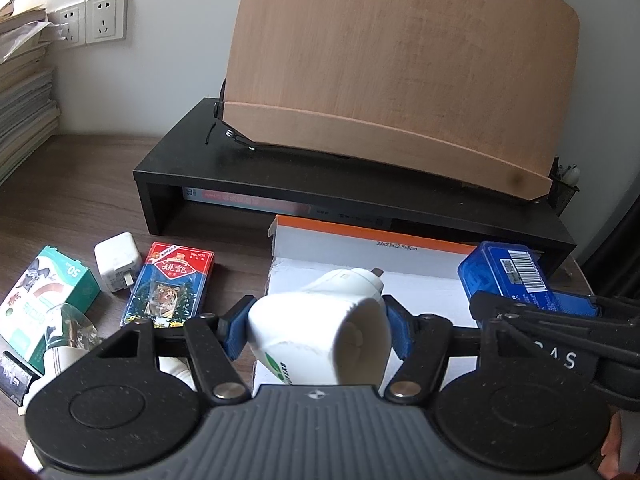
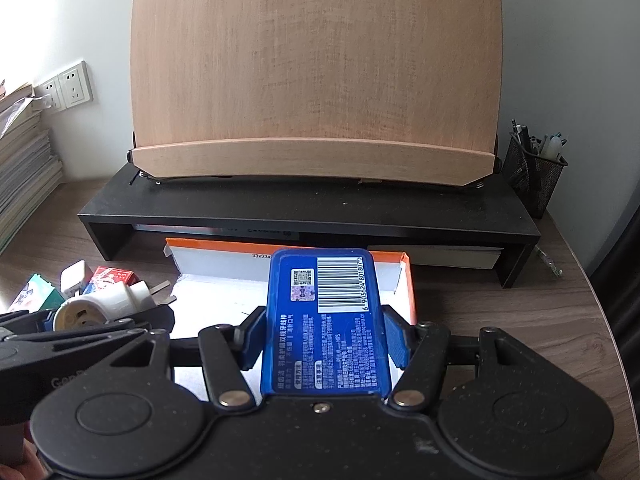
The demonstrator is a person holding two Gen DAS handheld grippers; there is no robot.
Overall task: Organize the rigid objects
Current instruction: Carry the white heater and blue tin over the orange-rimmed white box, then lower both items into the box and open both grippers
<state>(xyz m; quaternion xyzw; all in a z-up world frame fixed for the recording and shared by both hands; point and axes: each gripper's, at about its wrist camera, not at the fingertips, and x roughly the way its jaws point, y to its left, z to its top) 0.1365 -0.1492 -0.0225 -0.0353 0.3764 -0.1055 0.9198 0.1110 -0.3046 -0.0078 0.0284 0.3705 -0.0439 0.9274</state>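
My left tongs (image 1: 316, 326) pinch the white plastic lamp socket (image 1: 320, 328), my right tongs (image 2: 326, 338) the flat blue plastic case (image 2: 326, 320), long axis toward twelve o'clock, both over the orange-edged white cardboard box (image 2: 200, 300)

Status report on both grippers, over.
Left gripper clamps white adapter. Right gripper clamps blue case. Both over open white box. Nothing blocking.

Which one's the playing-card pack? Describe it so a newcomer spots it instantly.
Start at the black desk riser, then look down-left to the loose items on the wooden desk. The playing-card pack lies flat beside the white charger cube, the only red-and-blue box with a tiger picture.
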